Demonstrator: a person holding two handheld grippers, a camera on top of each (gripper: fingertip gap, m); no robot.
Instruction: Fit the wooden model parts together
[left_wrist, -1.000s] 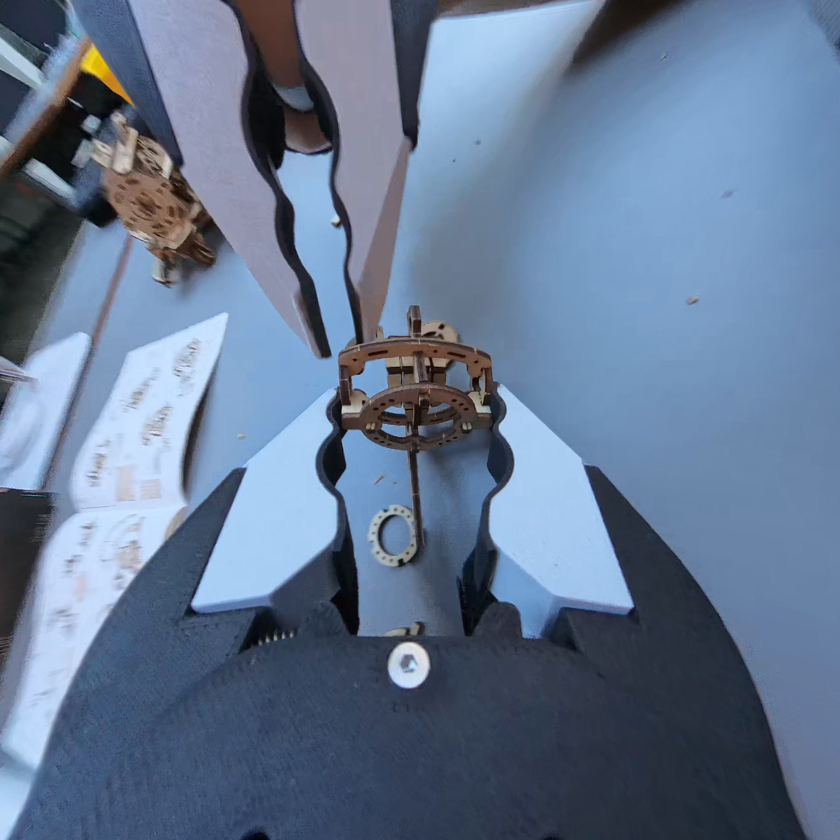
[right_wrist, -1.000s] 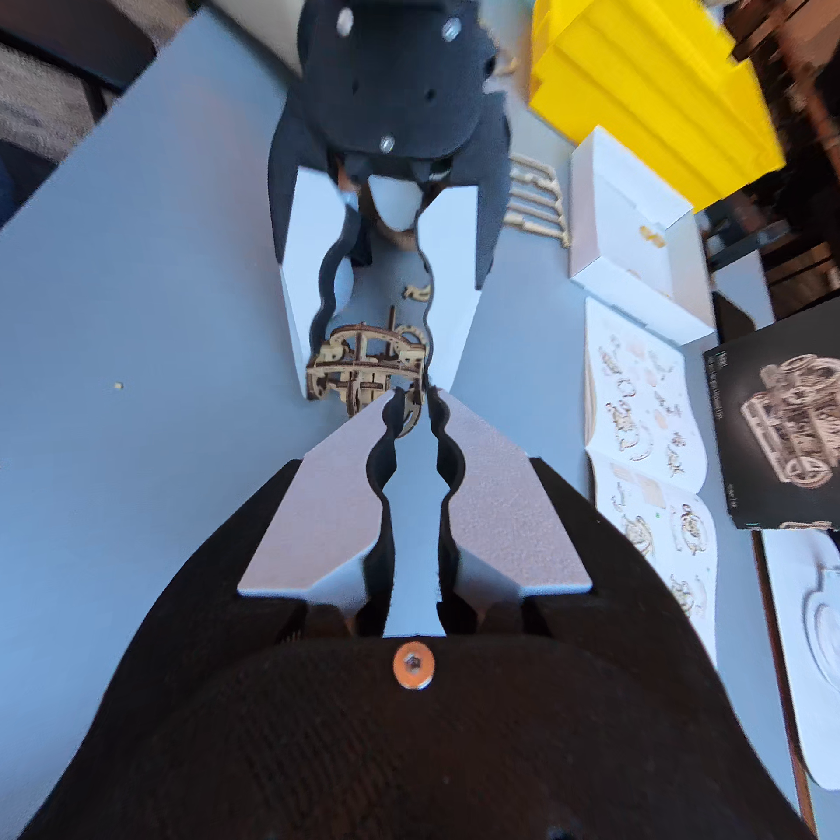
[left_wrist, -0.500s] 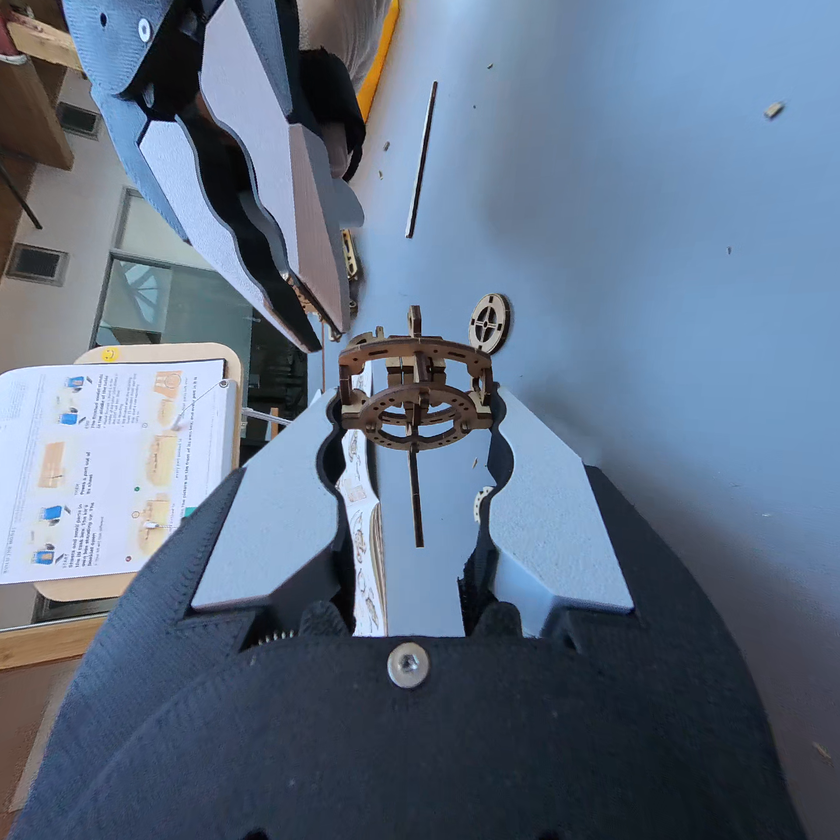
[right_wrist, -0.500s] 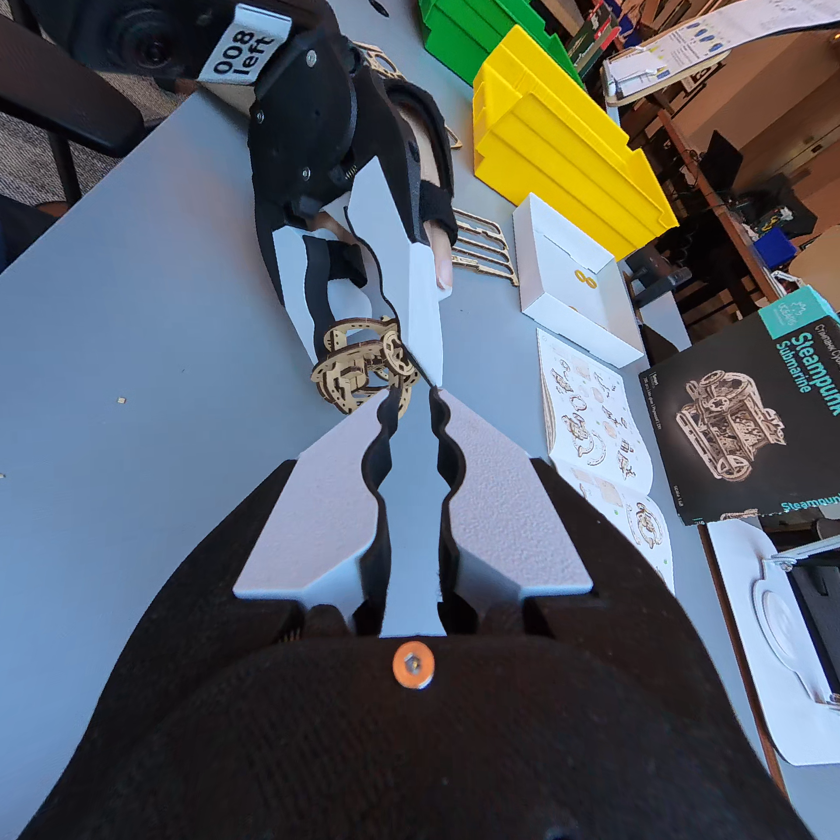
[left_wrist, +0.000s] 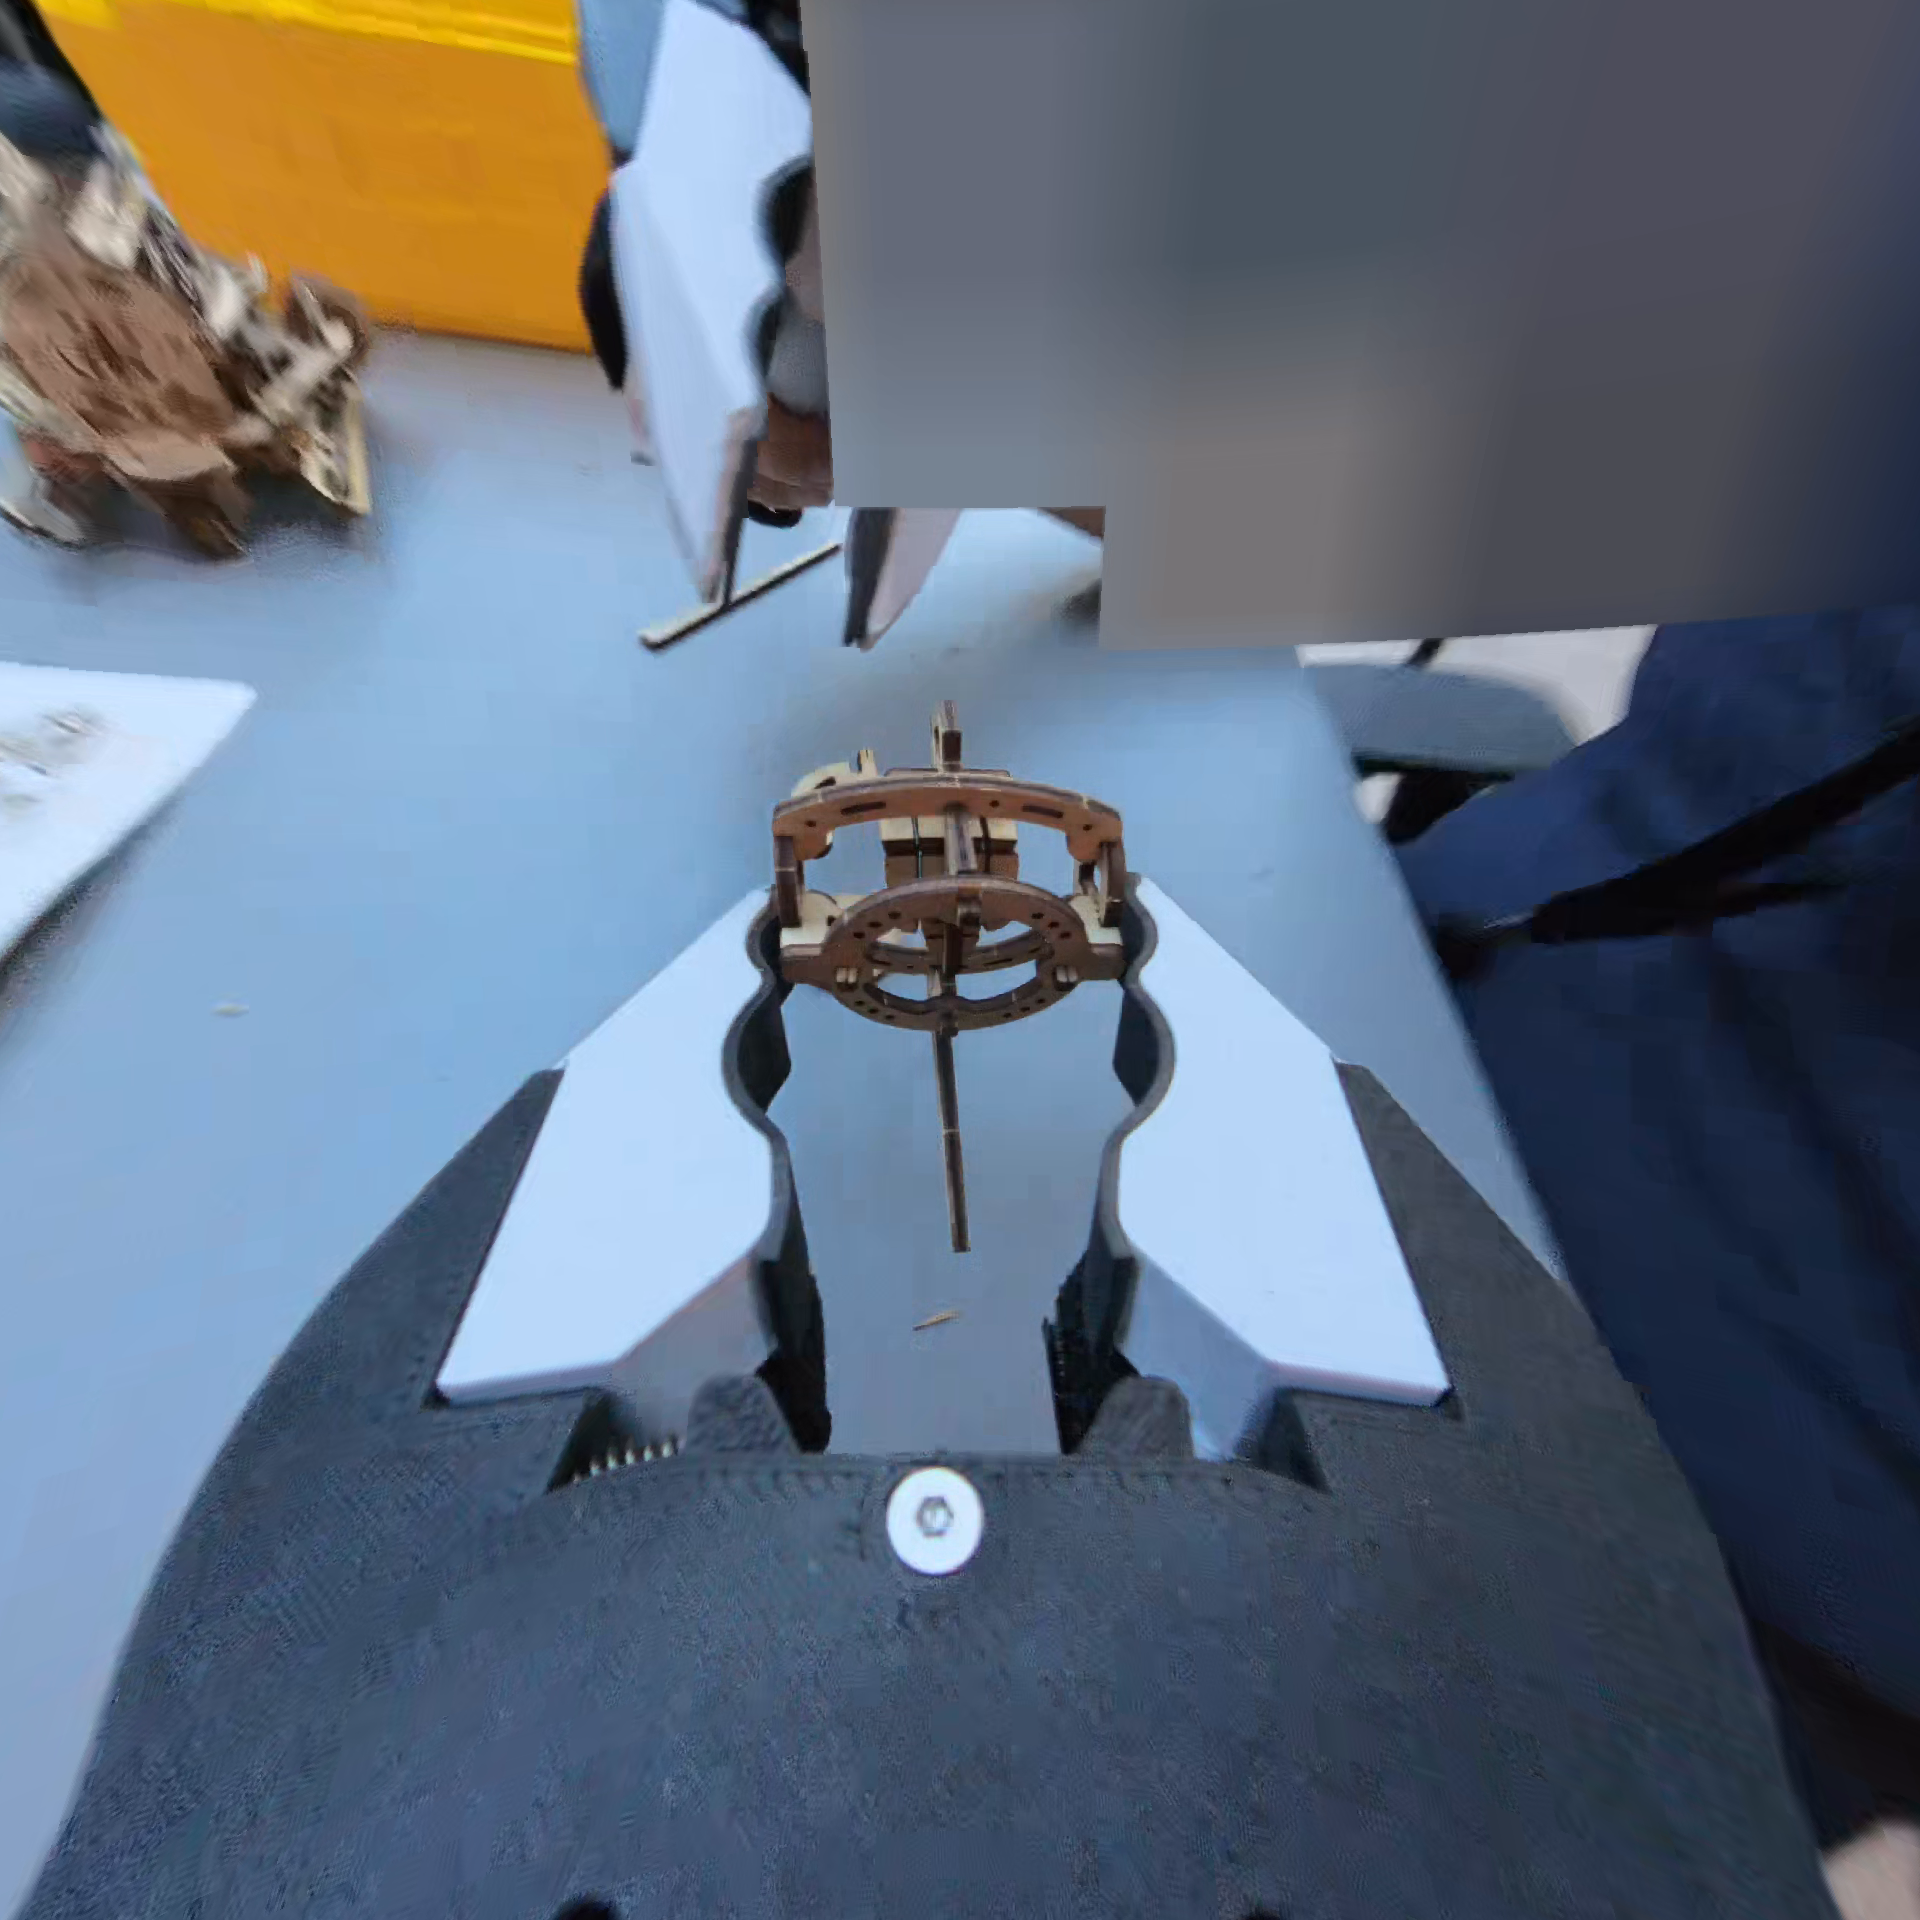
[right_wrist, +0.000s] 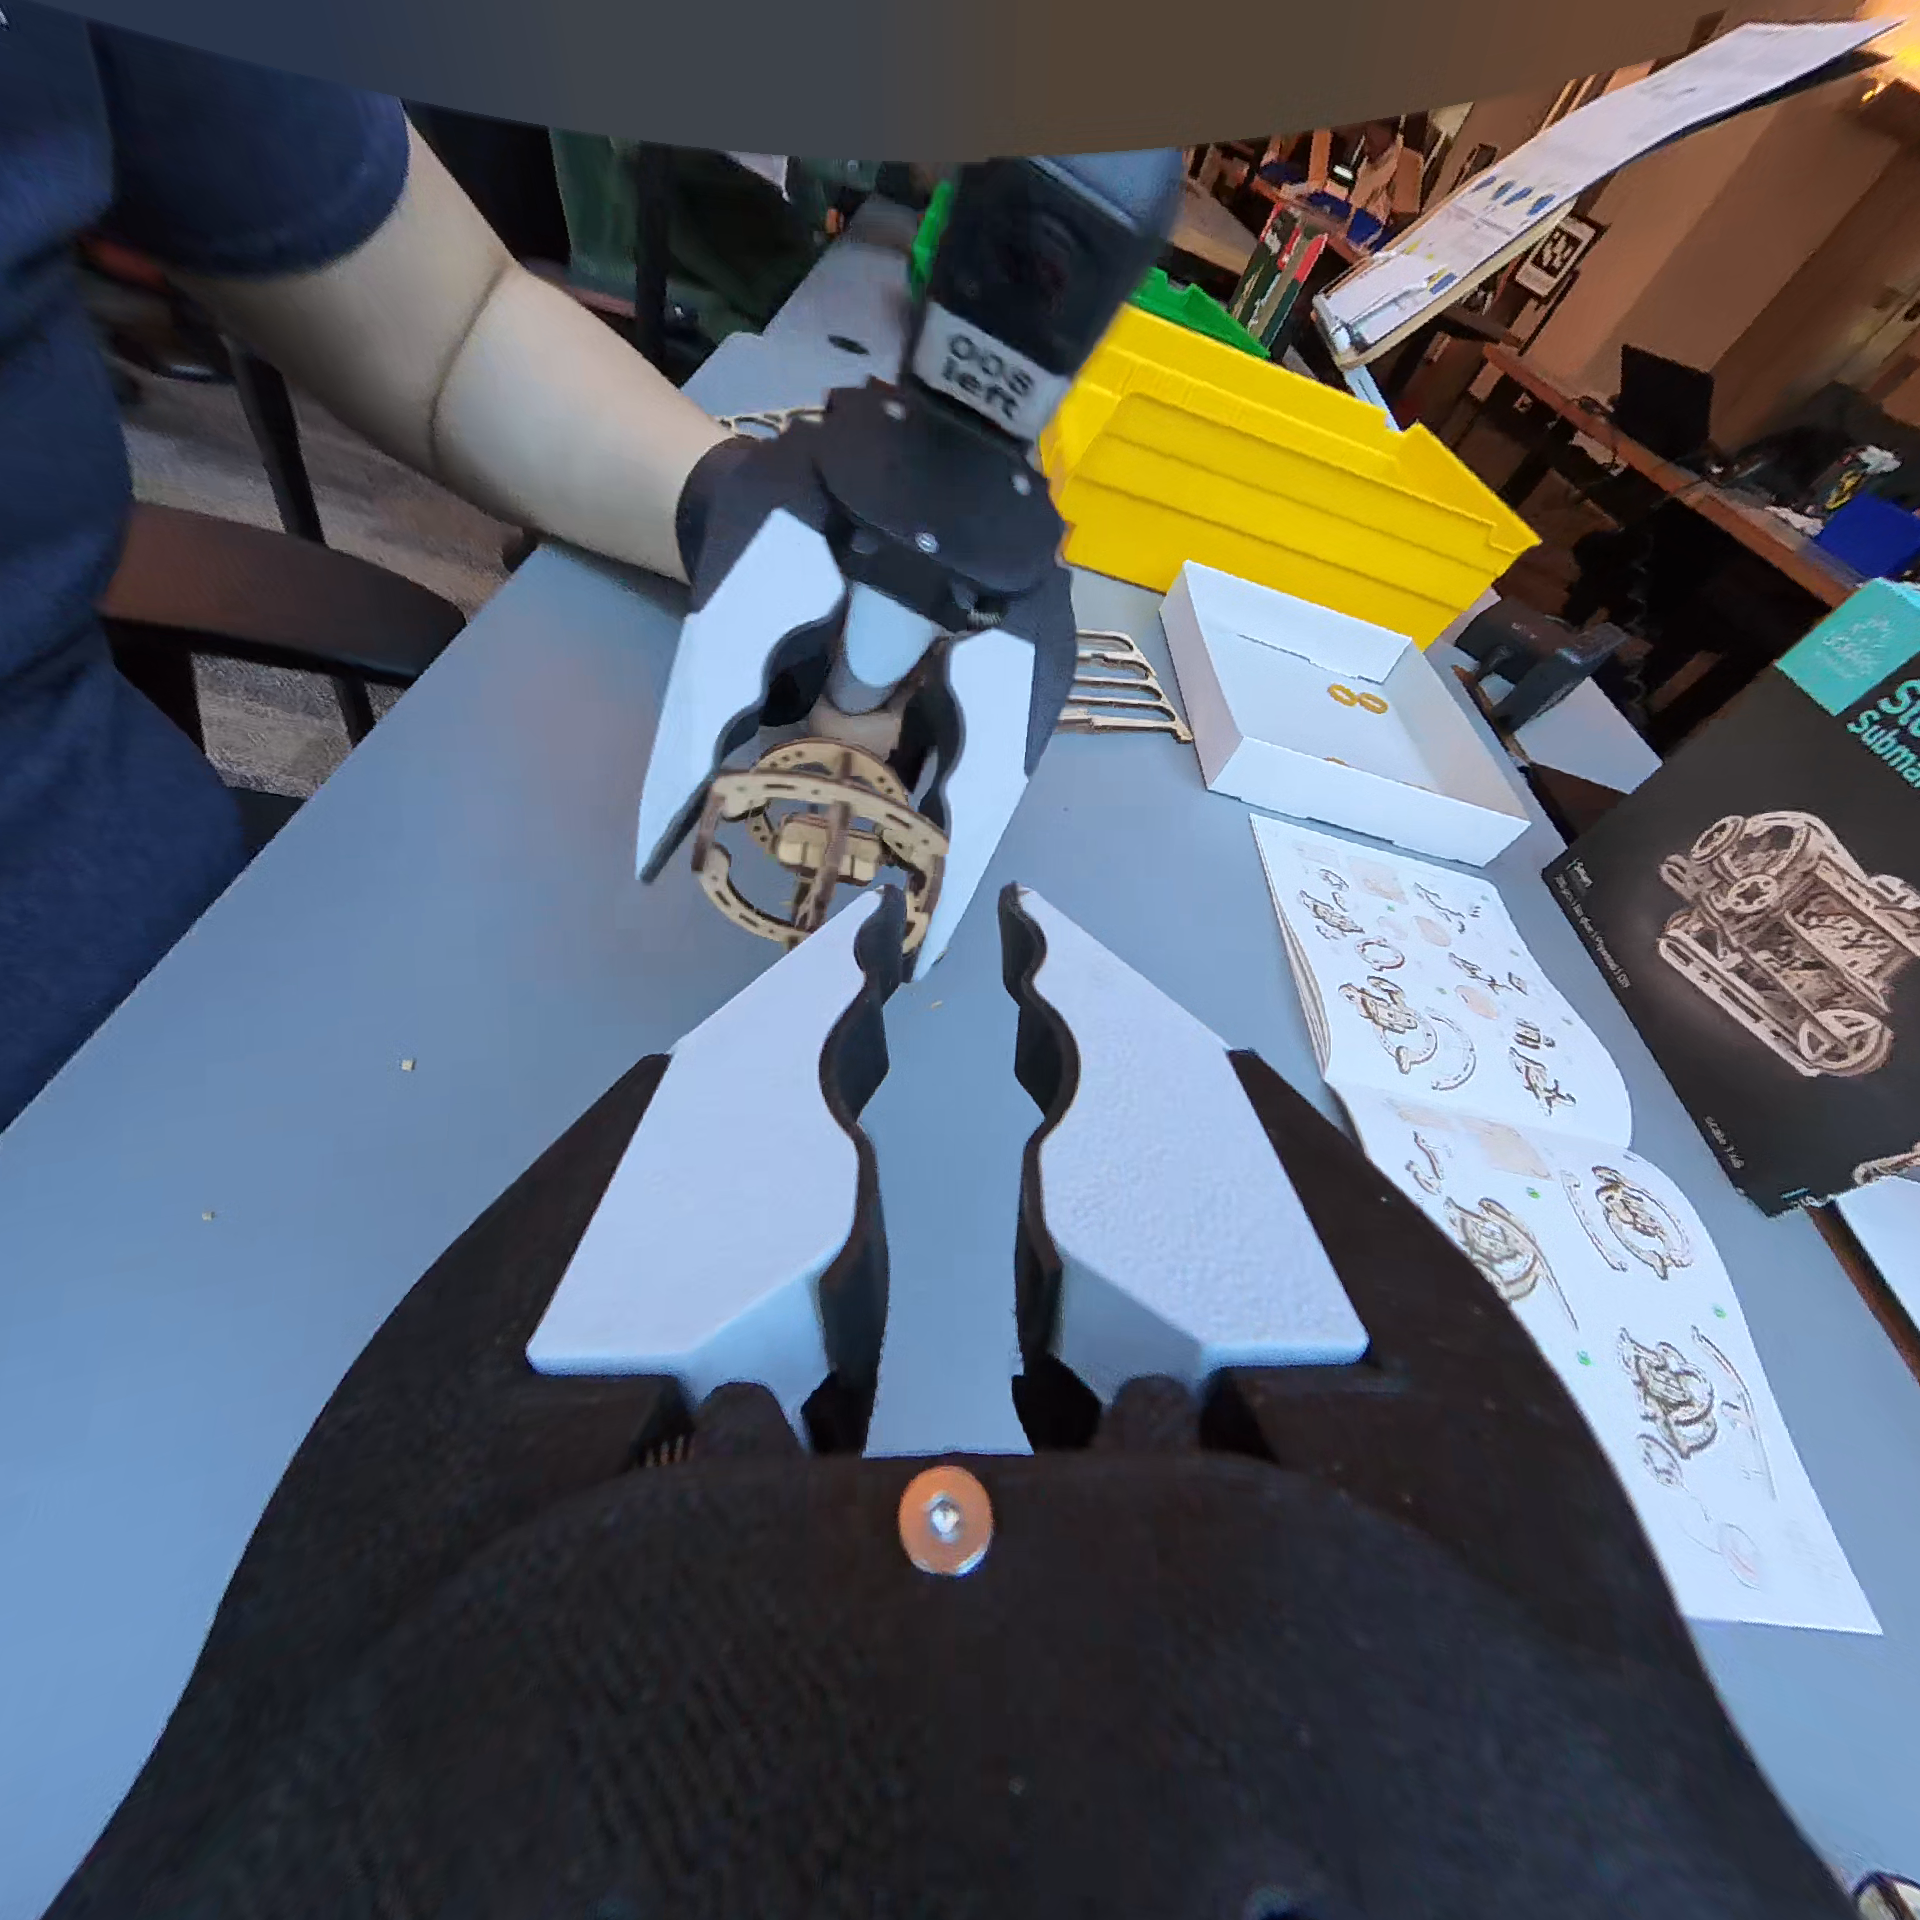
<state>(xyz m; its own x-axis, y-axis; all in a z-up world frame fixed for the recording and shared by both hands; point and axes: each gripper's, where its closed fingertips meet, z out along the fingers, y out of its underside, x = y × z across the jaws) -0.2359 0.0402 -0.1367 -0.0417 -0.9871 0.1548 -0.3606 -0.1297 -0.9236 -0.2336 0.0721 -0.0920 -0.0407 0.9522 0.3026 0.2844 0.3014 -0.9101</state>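
My left gripper (left_wrist: 951, 914) is shut on a wooden ring assembly (left_wrist: 945, 894), two perforated rings joined by posts. It holds the assembly at its fingertips above the grey table (left_wrist: 364, 935). A thin rod (left_wrist: 951, 1132) runs from the assembly's hub back between the fingers. In the right wrist view the left gripper (right_wrist: 790, 914) holds the assembly (right_wrist: 821, 842) tilted in the air. My right gripper (right_wrist: 948, 902) is open and empty, its left tip close beside the assembly. It also shows in the left wrist view (left_wrist: 790, 608), partly behind a blurred patch.
A thin wooden stick (left_wrist: 738, 603) lies on the table. Yellow bins (right_wrist: 1268, 488), a white box tray (right_wrist: 1340, 707), an open booklet (right_wrist: 1507, 1143) and a black box (right_wrist: 1787, 935) stand at the right. A built wooden model (left_wrist: 177, 384) sits far left. A person's arm (right_wrist: 499, 395) is behind. Some 6 cm of space lies between my two pairs of fingers.
The left gripper has lifted and turned the assembly up off the table. The right gripper's jaws have opened wider and its tips have come off the assembly.
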